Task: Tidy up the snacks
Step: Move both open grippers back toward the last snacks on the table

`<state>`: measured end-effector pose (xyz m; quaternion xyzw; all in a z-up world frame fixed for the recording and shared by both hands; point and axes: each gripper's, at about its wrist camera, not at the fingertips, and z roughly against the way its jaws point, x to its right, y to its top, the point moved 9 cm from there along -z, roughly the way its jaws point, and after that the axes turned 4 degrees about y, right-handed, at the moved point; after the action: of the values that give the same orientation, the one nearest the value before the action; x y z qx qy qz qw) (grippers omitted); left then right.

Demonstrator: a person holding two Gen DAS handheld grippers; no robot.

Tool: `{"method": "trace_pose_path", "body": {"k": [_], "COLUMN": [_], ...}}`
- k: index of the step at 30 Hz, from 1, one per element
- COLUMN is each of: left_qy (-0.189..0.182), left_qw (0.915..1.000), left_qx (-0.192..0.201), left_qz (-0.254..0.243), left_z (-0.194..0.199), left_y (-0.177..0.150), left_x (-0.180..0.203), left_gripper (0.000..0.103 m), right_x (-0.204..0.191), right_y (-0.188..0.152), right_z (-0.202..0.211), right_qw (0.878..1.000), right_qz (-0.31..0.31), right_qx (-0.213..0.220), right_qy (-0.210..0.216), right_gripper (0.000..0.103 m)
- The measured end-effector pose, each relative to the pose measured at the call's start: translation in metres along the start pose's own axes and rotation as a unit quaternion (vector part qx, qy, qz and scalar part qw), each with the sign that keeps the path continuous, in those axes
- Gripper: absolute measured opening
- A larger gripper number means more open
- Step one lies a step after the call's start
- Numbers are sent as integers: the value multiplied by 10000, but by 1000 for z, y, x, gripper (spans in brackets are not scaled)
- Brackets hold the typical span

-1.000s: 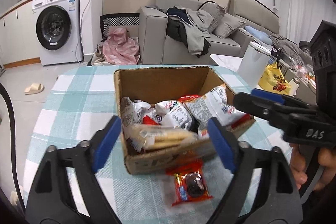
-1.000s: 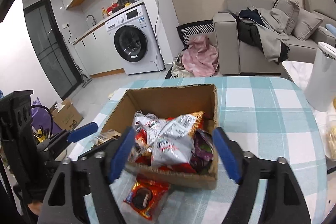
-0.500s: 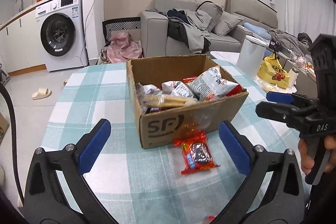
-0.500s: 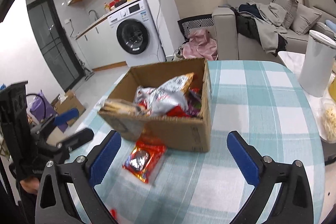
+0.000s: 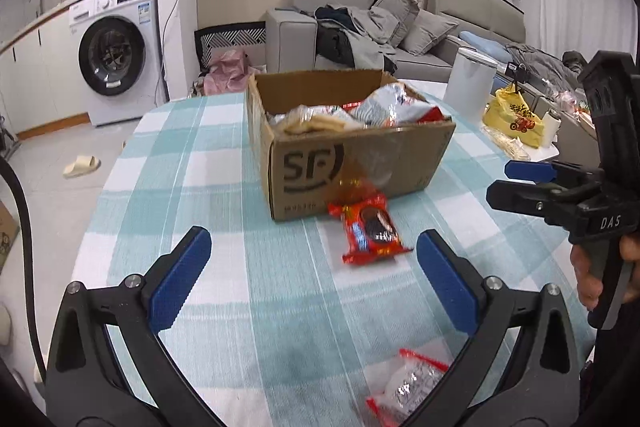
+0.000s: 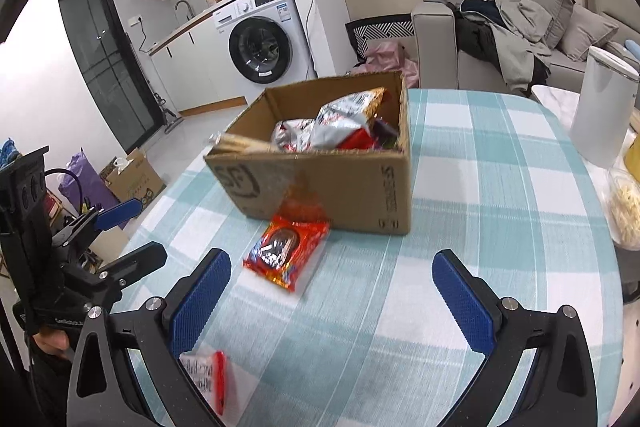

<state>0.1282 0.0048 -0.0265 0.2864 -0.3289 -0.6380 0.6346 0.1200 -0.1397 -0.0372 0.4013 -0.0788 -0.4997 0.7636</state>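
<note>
A cardboard box (image 5: 352,163) (image 6: 320,183) holding several snack packets stands on the checked tablecloth. A red cookie packet (image 5: 370,231) (image 6: 286,251) lies on the cloth against the box's front. A red-and-white packet (image 5: 408,383) (image 6: 208,379) lies nearest me. My left gripper (image 5: 316,281) is open and empty, short of the cookie packet; it also shows at the left of the right wrist view (image 6: 124,235). My right gripper (image 6: 332,295) is open and empty; it shows at the right of the left wrist view (image 5: 516,183).
A white cylindrical bin (image 6: 600,107) stands by the table's right edge, with a bag of pale snacks (image 6: 626,211) beside it. A yellow bag (image 5: 516,123) sits on a side table. A sofa (image 5: 360,27) and washing machine (image 5: 116,55) stand beyond.
Both grippers have pulled back from the box toward me. The box now looks farther off and the second packet near me has come into view.
</note>
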Motion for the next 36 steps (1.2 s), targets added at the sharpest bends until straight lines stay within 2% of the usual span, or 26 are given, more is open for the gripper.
{"method": "trace_pose_path", "body": {"k": [7, 14, 20, 27, 36], "left_qy": [68, 55, -192, -533, -621], "left_qw": [9999, 9993, 9980, 9919, 9854], "left_qx": [-76, -229, -402, -677, -942], "left_qz": [-6, -294, -449, -933, -1278], "left_z": [7, 11, 12, 9, 1], "left_y": [-25, -52, -71, -98, -117], "left_x": [-1, 6, 22, 51, 64], "left_gripper": [103, 103, 103, 103, 102], "right_x": [-8, -14, -14, -15, -18], "right_y": [-21, -48, -65, -74, -77], "right_z": [4, -2, -11, -15, -19], "right_qw": [9999, 9997, 9989, 9982, 9976], "right_qz": [121, 184, 254, 326, 358], "right_qx": [-13, -168, -380, -495, -582], "right_qy": [-25, -14, -59, -88, -81], "right_gripper": [103, 103, 103, 103, 103]}}
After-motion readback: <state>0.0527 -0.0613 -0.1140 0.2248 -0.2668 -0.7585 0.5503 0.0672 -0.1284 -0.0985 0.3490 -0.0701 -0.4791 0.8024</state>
